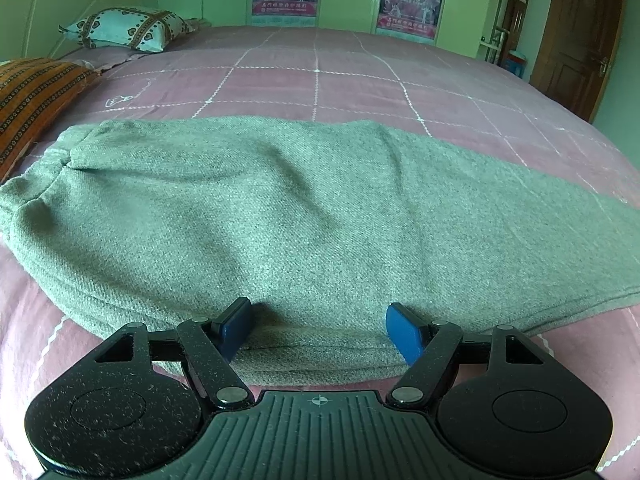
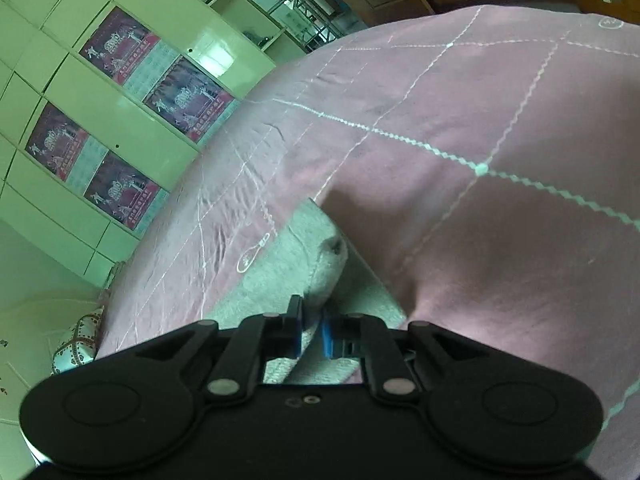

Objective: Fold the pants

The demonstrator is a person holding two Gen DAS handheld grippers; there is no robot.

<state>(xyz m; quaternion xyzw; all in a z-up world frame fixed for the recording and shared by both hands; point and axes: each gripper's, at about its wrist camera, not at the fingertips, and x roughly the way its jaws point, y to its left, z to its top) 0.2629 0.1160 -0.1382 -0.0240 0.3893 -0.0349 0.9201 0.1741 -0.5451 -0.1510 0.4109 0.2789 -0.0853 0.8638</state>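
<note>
Grey knit pants point(image 1: 304, 216) lie flat across the pink bed, waistband at the left, legs running off to the right. My left gripper point(image 1: 319, 330) is open, its blue pads either side of the near edge of the pants, low over the cloth. In the right wrist view my right gripper point(image 2: 311, 334) is shut on a fold of the pants point(image 2: 320, 276), near a leg end, and the cloth bunches up between the blue pads.
The pink quilted bedspread point(image 1: 360, 80) covers the bed. A patterned white pillow point(image 1: 128, 28) and an orange striped pillow point(image 1: 32, 96) lie at the far left. Green wardrobes with posters point(image 2: 120, 92) stand behind the bed. A brown door point(image 1: 580, 36) is at the right.
</note>
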